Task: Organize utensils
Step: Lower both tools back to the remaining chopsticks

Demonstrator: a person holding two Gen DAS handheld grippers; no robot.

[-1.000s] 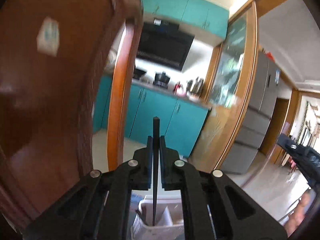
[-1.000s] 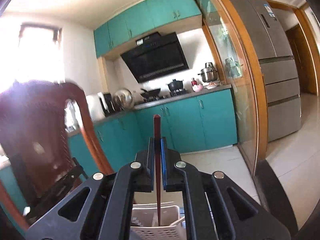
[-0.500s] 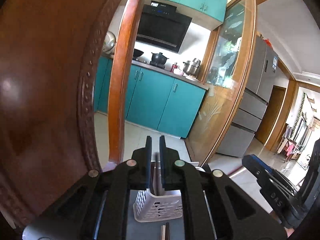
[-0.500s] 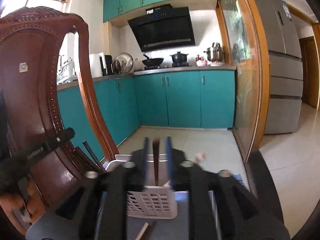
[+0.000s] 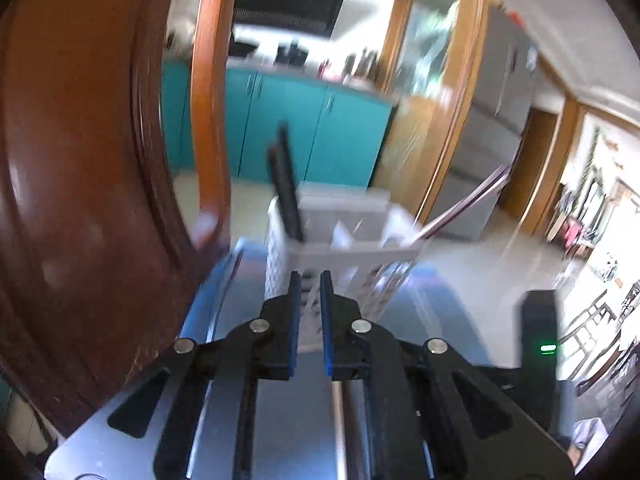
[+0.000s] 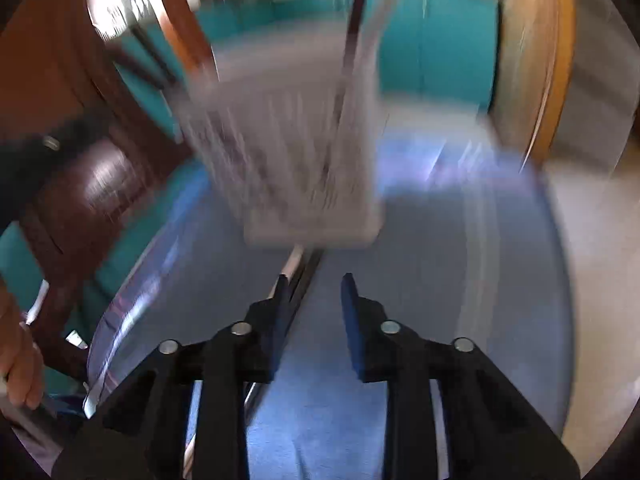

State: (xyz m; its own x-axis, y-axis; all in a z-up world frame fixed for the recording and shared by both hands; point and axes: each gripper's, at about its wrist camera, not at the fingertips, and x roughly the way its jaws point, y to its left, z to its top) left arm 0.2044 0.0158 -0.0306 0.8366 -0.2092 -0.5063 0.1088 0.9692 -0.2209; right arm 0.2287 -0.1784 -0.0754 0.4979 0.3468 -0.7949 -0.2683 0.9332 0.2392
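Observation:
A white slotted utensil basket (image 5: 340, 240) stands on the grey-blue table (image 5: 440, 304). Dark chopsticks (image 5: 286, 184) stand in its left slot, and another chopstick (image 5: 460, 208) leans out to the right. My left gripper (image 5: 310, 276) hangs low just in front of it, jaws nearly together with nothing between them. In the right wrist view the basket (image 6: 288, 152) is blurred, and a red-brown chopstick (image 6: 354, 20) rises from it. My right gripper (image 6: 316, 280) points down at the table; its jaws are apart and closing, with nothing between them. More chopsticks (image 6: 300, 268) lie on the table by its left finger.
A carved wooden chair back (image 5: 80, 160) crowds the table's left side. A person's hand (image 6: 16, 364) shows at the left edge. Beyond the table are teal kitchen cabinets (image 5: 312, 140), a glass sliding door and a grey fridge (image 5: 496, 100).
Both grippers have sunk and tilted down towards the table. The chopstick each one held is gone from its jaws. The right jaws have opened.

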